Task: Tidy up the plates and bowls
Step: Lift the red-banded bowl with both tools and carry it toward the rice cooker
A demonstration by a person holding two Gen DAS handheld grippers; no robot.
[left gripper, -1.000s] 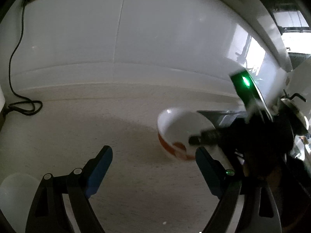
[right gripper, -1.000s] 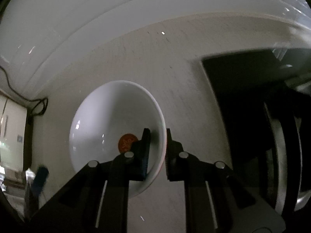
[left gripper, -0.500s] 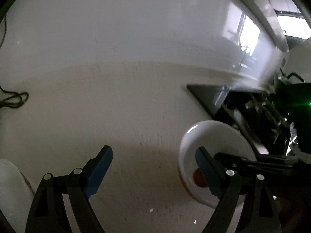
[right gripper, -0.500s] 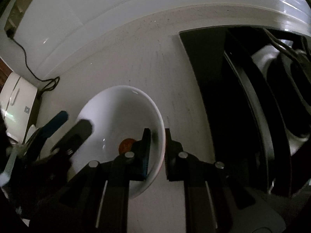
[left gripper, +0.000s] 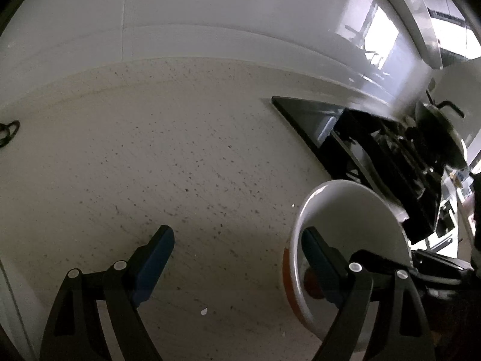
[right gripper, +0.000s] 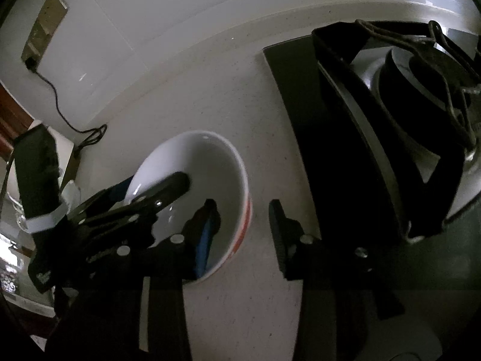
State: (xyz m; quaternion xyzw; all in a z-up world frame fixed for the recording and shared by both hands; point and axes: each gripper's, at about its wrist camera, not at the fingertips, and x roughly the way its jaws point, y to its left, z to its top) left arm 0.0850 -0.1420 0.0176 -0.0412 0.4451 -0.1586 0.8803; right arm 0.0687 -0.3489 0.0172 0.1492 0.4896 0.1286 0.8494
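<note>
A white bowl (right gripper: 195, 177) with an orange band stands on the speckled counter (right gripper: 228, 84), just left of a black mat. My right gripper (right gripper: 242, 225) straddles its near right rim, one finger inside and one outside. The jaws are opening and the pads stand off the wall. My left gripper (left gripper: 237, 252) is open wide beside the bowl (left gripper: 348, 219). Its right finger (left gripper: 318, 255) reaches over the left rim into the bowl, and its left finger hangs over bare counter. In the right wrist view that same finger (right gripper: 171, 186) lies across the bowl's left side.
A black dish rack (right gripper: 354, 126) holding white dishes stands on the black mat (right gripper: 288, 90) to the right. A white backsplash (left gripper: 210, 15) runs along the back. At the far left, a black cable (right gripper: 75, 126) trails from a wall socket (right gripper: 45, 30).
The right gripper carried the bowl toward the rack, then its jaws parted from the rim. The left gripper came in from the left and dipped one finger into the bowl.
</note>
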